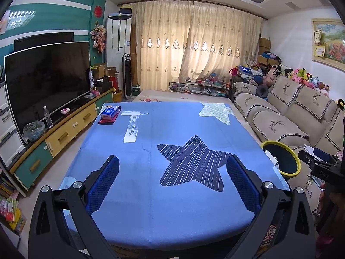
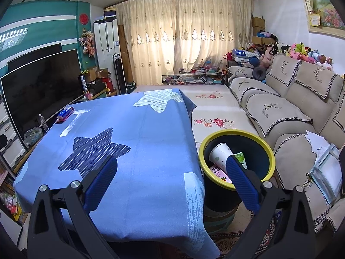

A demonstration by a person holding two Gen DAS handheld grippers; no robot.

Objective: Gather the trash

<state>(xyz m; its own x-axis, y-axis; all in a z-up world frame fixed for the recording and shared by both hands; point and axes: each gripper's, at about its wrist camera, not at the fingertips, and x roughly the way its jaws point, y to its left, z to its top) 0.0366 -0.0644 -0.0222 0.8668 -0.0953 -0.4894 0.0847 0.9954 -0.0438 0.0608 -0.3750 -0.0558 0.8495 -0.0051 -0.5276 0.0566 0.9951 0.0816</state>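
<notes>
Hovering wide apart, both tongs (image 1: 172, 168) (image 2: 171, 168) empty; printed wrappers (image 2: 220, 172) fill bin (image 2: 267, 151).

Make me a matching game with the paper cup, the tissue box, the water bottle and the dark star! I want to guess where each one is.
Things:
1. paper cup
2. tissue box
3. water bottle
4. dark star

Places:
A. on the TV cabinet, in front of the screen
B. printed in the middle of the blue tablecloth
C. inside the yellow-rimmed bin
D. on the far left corner of the table

Right pairs: 1-C, 2-D, 3-A, 4-B
</notes>
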